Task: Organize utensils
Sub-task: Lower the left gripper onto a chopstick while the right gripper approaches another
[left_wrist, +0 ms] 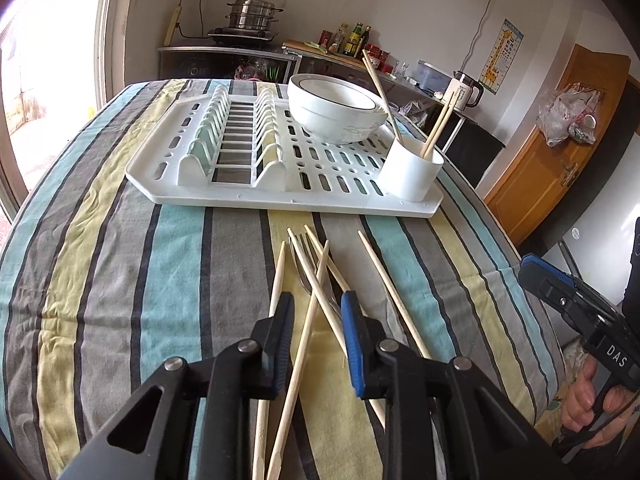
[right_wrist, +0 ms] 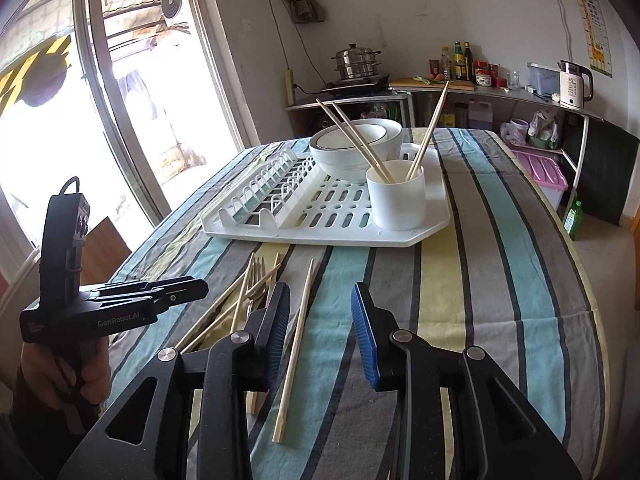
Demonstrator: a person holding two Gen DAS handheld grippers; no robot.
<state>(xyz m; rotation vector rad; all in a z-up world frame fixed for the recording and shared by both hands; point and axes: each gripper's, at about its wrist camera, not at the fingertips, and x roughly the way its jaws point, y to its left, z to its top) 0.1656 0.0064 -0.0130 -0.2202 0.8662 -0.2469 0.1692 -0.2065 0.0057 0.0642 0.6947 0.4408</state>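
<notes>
Evidently the left hand-held gripper (left_wrist: pixel 316 320) hung low over the crossed chopsticks (left_wrist: pixel 308 320) and steel fork (left_wrist: pixel 306 272) on the striped cloth surface (left_wrist: pixel 120 280), its ribbed pads narrowly apart around two sticks, not pressing. The right hand-held gripper (right_wrist: pixel 320 320) stood part-open and empty over one stray chopstick (right_wrist: pixel 298 344). Three chopsticks already leaned in the smooth white cup (right_wrist: pixel 396 200) on the slotted plastic rack (right_wrist: pixel 320 232), the likely destination.

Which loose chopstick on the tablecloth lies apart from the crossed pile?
The single chopstick nearest the right hand-held gripper; it lies alone on the cloth, while the others cross over the fork.
</notes>
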